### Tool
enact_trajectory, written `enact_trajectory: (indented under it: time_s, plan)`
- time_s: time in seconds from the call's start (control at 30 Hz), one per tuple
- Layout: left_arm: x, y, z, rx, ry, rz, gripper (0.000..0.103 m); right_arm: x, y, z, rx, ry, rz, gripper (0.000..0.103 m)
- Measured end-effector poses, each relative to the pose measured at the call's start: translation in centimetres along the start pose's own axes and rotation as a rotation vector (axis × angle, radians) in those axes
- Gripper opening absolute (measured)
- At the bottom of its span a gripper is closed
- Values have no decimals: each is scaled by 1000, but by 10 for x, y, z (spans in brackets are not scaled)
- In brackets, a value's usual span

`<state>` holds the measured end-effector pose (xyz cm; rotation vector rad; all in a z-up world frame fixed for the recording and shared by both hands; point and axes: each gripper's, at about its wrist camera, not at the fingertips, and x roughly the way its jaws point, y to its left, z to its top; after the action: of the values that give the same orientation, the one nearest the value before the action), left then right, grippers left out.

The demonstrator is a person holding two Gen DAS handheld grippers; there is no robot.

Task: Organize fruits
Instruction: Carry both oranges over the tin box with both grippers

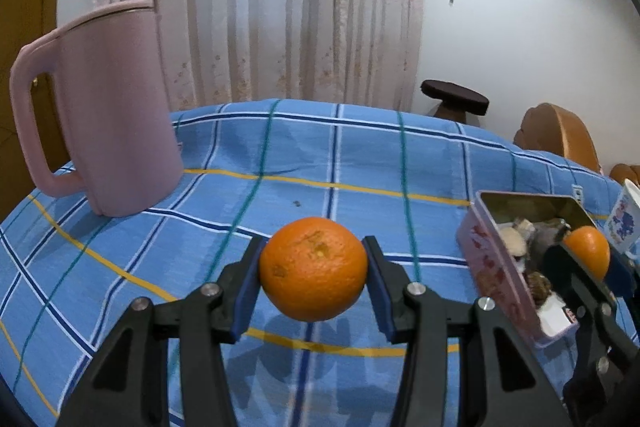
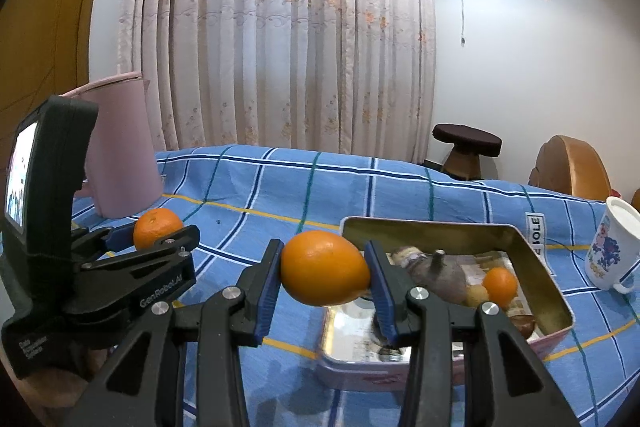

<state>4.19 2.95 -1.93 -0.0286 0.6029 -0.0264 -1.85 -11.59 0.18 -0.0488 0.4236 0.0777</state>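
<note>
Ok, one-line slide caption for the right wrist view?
Right gripper holds an oval orange fruit above the open pink metal tin; left gripper holds a round orange.

My left gripper (image 1: 313, 269) holds an orange (image 1: 313, 269) above the tablecloth (image 1: 360, 155), with the jug (image 1: 100, 115) standing behind it to the left. To its right, my right gripper (image 2: 325, 269) holds a second orange (image 2: 325, 269) over the near-left edge of the tin (image 2: 536, 267). A small orange (image 2: 499, 285) lies inside the tin among other items. The mug (image 2: 612, 251) stands right of the tin.
</note>
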Motion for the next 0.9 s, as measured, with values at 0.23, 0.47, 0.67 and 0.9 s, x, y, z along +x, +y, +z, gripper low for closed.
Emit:
enact_trajectory:
  time_s: [0.23,0.47,0.67,0.9]
  plan:
    - [-7,-28,-2,33,-33,-35,50,-12,-33,5,29,-31,-35,44]
    - [-22,-56,1,52,-96,-89,50,-20,-70,10,57,-61,-89,44]
    - [-26,-83,9,70,-118,-121,50,-27,-99,15,69,-89,-147,44]
    - [-22,-117,14,100,-105,-184,50,-31,-141,17,110,-96,-225,44]
